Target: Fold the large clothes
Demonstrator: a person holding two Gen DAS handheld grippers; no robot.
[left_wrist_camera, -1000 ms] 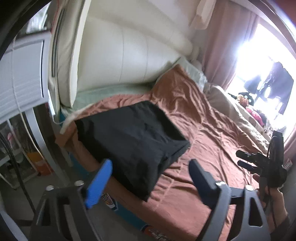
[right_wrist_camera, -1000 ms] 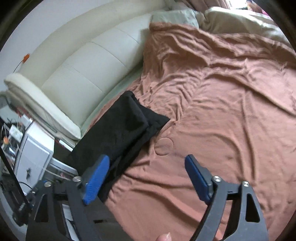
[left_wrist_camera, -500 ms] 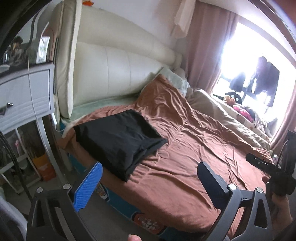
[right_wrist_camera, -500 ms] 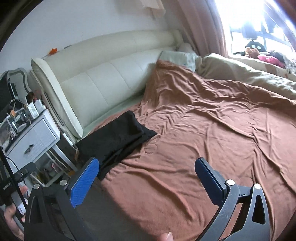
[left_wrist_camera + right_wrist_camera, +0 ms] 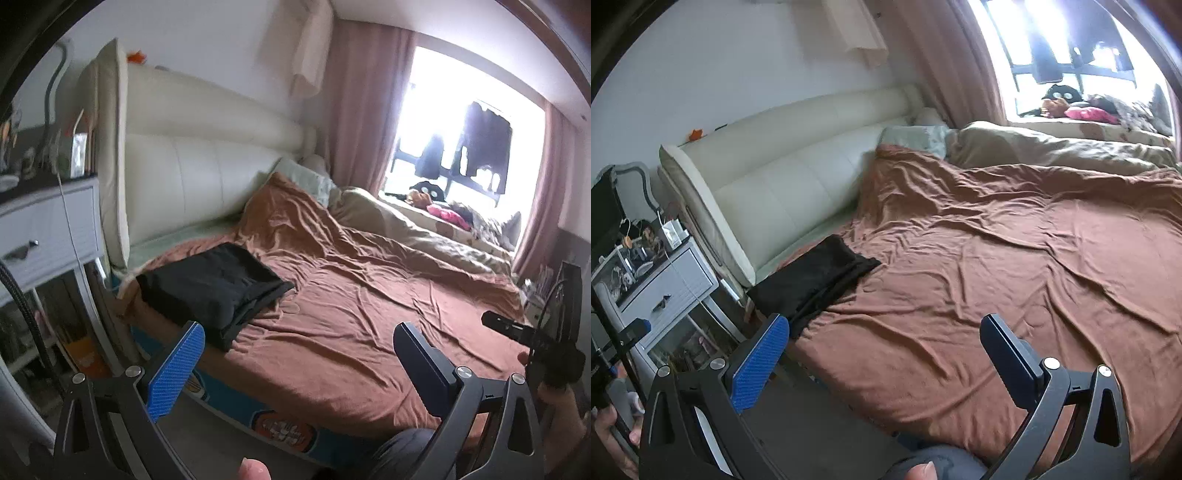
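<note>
Both grippers are up off the bed, nothing held. The left gripper [image 5: 295,354] has its jaws spread wide, blue pad [image 5: 176,371] on one side, dark pad [image 5: 424,365] on the other, only air btwn them. The right gripper [image 5: 882,350] is the same: jaws wide apart, empty, aimed across the bed.

The black garment [image 5: 210,284] lies folded into a compact stack on the brown bedspread [image 5: 369,314], at the bed's near corner, close to the cream headboard [image 5: 207,177] and the edge nearest the white nightstand [image 5: 48,229]. Its layered edges show along the side facing the camera. From the right wrist view the same garment [image 5: 816,277] sits flat, well apart from both grippers; the bedspread [image 5: 1015,277] w/ its wrinkles stretches off to the right.

A pale green pillow [image 5: 306,181] rests at the head of the bed, a beige duvet [image 5: 424,229] bunched beyond the brown cover towards the window [image 5: 461,129]. Pink curtains [image 5: 358,103] hang beside it, dark clothes hanging in the glare. In the left wrist view the right gripper's black body [image 5: 546,343] shows at the frame's right edge, over the far side of the bed.
</note>
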